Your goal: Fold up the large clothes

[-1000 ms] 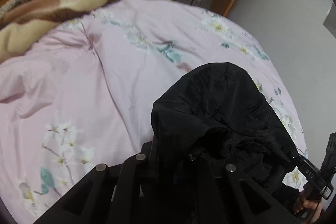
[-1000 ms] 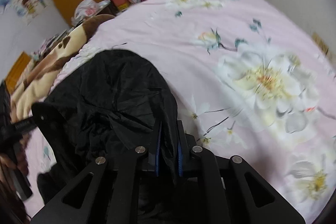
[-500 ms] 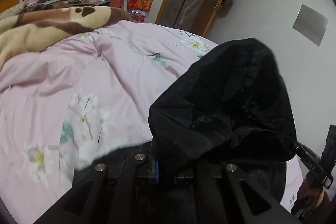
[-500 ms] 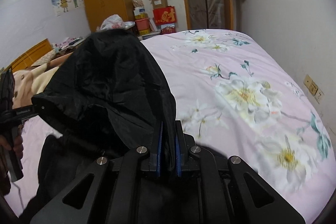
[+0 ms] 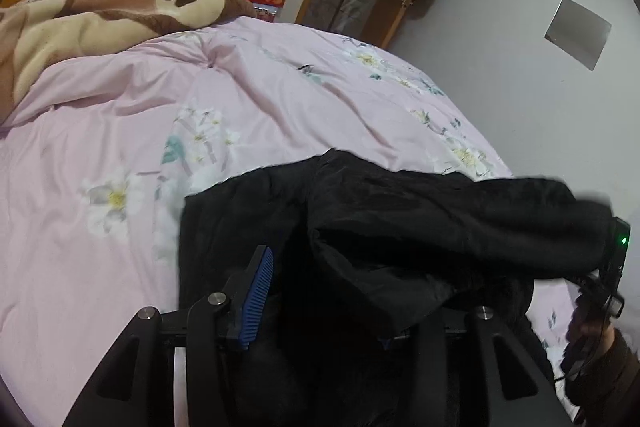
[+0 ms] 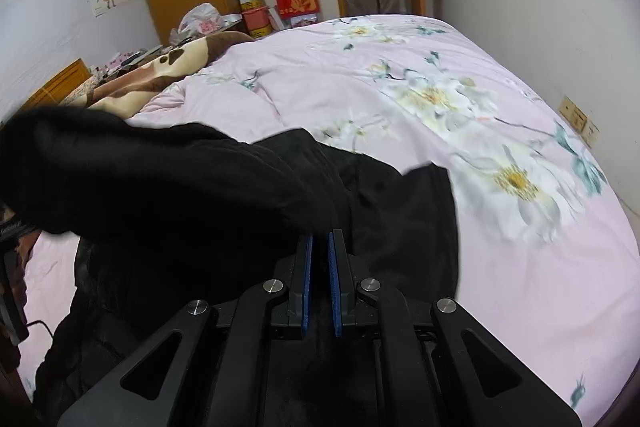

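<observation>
The black garment (image 5: pixel 420 227) is lying on the bed (image 5: pixel 160 107), its folded roll running crosswise between both tools; the left hand-held gripper (image 5: pixel 324 295) is standing wide apart beneath it, the right hand-held gripper (image 6: pixel 320 247) is pinching its hem

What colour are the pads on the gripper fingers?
Blue pads, ribbed, on black fingers; clearest in the right wrist view.
</observation>
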Action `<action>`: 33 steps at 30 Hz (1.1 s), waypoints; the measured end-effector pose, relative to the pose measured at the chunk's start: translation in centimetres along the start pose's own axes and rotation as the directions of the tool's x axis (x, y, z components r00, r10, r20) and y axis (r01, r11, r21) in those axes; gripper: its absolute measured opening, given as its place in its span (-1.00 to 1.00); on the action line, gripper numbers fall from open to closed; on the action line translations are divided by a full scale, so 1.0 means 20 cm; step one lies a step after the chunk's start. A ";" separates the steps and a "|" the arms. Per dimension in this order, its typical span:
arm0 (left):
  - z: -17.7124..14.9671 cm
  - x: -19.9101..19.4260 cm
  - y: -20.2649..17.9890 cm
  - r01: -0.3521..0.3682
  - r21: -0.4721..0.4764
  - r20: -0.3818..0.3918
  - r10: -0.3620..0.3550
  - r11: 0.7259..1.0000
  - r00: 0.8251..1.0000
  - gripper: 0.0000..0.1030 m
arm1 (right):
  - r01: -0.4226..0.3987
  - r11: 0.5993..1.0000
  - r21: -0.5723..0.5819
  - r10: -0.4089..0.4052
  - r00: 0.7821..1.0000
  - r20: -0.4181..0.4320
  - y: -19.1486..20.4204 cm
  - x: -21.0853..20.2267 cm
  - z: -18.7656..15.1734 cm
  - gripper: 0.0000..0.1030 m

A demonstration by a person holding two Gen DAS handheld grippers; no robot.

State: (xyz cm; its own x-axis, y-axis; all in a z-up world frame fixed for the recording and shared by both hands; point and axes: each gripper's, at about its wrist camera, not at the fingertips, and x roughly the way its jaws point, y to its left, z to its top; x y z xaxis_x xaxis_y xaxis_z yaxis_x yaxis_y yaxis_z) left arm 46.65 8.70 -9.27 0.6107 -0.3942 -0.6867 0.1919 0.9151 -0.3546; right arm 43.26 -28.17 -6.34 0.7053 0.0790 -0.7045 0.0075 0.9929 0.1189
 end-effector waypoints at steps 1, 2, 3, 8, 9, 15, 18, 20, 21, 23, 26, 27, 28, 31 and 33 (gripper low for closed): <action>-0.03 -0.01 0.00 -0.003 0.017 -0.006 0.003 1.000 1.000 -0.12 | 0.006 1.000 0.014 -0.006 1.000 -0.003 -0.02 -0.01 -0.01 -0.85; -0.05 -0.03 0.01 0.005 0.018 -0.009 -0.005 1.000 1.000 -0.09 | 0.008 1.000 0.028 -0.007 1.000 -0.006 -0.04 -0.02 -0.01 -0.85; -0.06 -0.03 0.01 0.011 0.016 -0.018 -0.011 1.000 1.000 -0.07 | 0.007 0.999 0.037 -0.007 1.000 -0.008 -0.05 -0.04 -0.02 -0.85; -0.13 -0.06 0.05 0.028 0.003 -0.061 -0.027 1.000 0.998 0.00 | -0.007 0.999 0.047 0.006 1.000 0.001 -0.06 -0.15 -0.07 -0.85; -0.14 -0.07 0.05 0.025 0.001 -0.063 -0.025 1.000 0.998 0.03 | -0.012 0.999 0.047 0.011 1.000 0.003 -0.06 -0.16 -0.07 -0.85; -0.12 -0.06 0.08 -0.068 0.078 -0.122 0.078 0.995 0.990 0.43 | -0.007 0.999 0.035 0.005 0.999 0.038 0.00 -0.27 -0.07 -0.85; -0.13 -0.06 -0.06 -0.069 0.272 -0.136 0.109 0.960 0.985 0.43 | -0.018 1.000 0.015 0.017 0.998 0.055 0.05 -0.30 -0.07 -0.85; -0.12 -0.10 -0.10 -0.002 0.277 -0.135 0.041 0.961 0.990 0.43 | -0.030 0.999 0.015 0.029 0.998 0.053 0.07 -0.31 -0.07 -0.84; -0.11 -0.11 -0.10 0.011 0.275 -0.144 0.030 0.961 0.989 0.43 | -0.036 0.999 0.019 0.035 0.998 0.052 0.08 -0.32 -0.07 -0.84; -0.12 -0.12 -0.09 -0.017 0.329 -0.160 0.073 0.944 0.984 0.43 | -0.040 0.999 0.022 0.039 0.998 0.050 0.09 -0.32 -0.07 -0.82; -0.13 -0.15 -0.10 -0.052 0.422 -0.164 0.133 0.905 0.977 0.45 | -0.062 0.998 0.011 0.061 0.997 0.052 0.12 -0.34 -0.08 -0.81; -0.14 -0.16 -0.12 -0.092 0.470 -0.144 0.179 0.878 0.973 0.45 | -0.063 0.998 0.008 0.062 0.997 0.053 0.13 -0.34 -0.08 -0.77; -0.15 -0.16 -0.16 -0.124 0.529 -0.122 0.220 0.840 0.968 0.45 | -0.063 0.998 0.008 0.062 0.997 0.053 0.13 -0.34 -0.08 -0.76; -0.20 -0.17 -0.25 -0.162 0.648 -0.076 0.275 0.745 0.959 0.52 | -0.070 0.998 0.004 0.070 0.997 0.043 0.17 -0.33 -0.09 -0.76; -0.22 -0.19 -0.27 -0.078 0.640 -0.112 0.193 0.764 0.975 0.60 | -0.082 0.997 0.011 0.081 0.996 0.035 0.18 -0.32 -0.10 -0.76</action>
State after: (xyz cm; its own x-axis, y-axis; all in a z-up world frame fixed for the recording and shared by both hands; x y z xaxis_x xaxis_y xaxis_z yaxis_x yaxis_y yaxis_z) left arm 39.95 4.86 -7.46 0.5462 -0.2169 -0.8091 0.5910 0.7843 0.1887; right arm 37.31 -24.98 -2.81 0.7282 0.1563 -0.6673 -0.0425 0.9821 0.1837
